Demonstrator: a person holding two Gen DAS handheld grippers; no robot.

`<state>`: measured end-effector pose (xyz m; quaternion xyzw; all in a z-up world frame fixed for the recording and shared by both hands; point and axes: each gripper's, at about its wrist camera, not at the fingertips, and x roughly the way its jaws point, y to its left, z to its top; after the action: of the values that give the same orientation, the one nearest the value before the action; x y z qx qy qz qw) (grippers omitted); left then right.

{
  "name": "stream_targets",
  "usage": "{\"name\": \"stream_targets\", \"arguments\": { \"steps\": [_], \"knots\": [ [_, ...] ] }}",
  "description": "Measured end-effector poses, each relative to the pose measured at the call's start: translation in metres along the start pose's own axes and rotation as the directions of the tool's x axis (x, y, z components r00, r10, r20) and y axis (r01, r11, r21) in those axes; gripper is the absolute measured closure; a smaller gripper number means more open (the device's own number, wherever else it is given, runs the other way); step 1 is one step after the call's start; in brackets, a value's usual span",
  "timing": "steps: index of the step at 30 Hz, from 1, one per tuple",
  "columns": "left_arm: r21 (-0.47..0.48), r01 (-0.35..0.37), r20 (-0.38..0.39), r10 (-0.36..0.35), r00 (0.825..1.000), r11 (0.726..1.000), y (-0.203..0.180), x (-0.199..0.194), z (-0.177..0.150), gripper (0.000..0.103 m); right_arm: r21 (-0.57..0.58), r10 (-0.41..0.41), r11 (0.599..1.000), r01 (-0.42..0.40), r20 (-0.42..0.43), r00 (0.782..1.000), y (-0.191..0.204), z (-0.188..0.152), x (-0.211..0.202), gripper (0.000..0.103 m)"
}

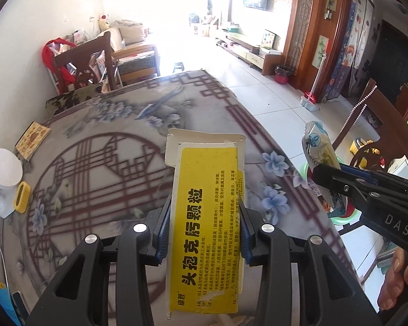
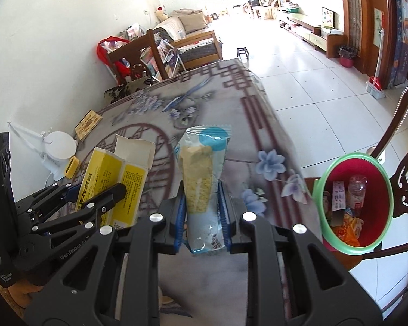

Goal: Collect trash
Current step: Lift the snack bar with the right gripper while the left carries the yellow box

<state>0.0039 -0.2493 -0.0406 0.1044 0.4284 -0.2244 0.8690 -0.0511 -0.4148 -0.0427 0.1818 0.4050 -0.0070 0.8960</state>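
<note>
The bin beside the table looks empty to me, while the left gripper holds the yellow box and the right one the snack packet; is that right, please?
Not quite: the bin is not empty. The right wrist view shows a plastic bottle and wrappers inside. The rest holds: the left gripper grips the yellow box, and the right gripper the snack packet.

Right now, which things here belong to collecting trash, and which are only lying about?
For the job:
- yellow medicine box, in the left hand-held gripper
- snack wrapper, in the right hand-held gripper
- red bin with green rim

Lying about:
- white lamp base
- yellow sharpener-like item
- patterned card
</note>
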Motion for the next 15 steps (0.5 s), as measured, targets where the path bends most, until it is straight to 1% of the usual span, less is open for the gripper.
{"name": "stream_targets", "arguments": {
  "steps": [8, 15],
  "knots": [
    [0.039, 0.025, -0.016, -0.025, 1.0, 0.999, -0.044, 0.015, 0.012, 0.065, 0.055, -0.022, 0.998, 0.022, 0.002, 1.0, -0.05, 0.0, -0.01, 0.081],
    [0.081, 0.056, -0.043, -0.053, 0.998, 0.995, -0.082, 0.027, 0.02, 0.065, 0.124, -0.038, 0.992, 0.037, 0.0, 0.999, -0.091, -0.003, -0.019, 0.081]
  ]
}}
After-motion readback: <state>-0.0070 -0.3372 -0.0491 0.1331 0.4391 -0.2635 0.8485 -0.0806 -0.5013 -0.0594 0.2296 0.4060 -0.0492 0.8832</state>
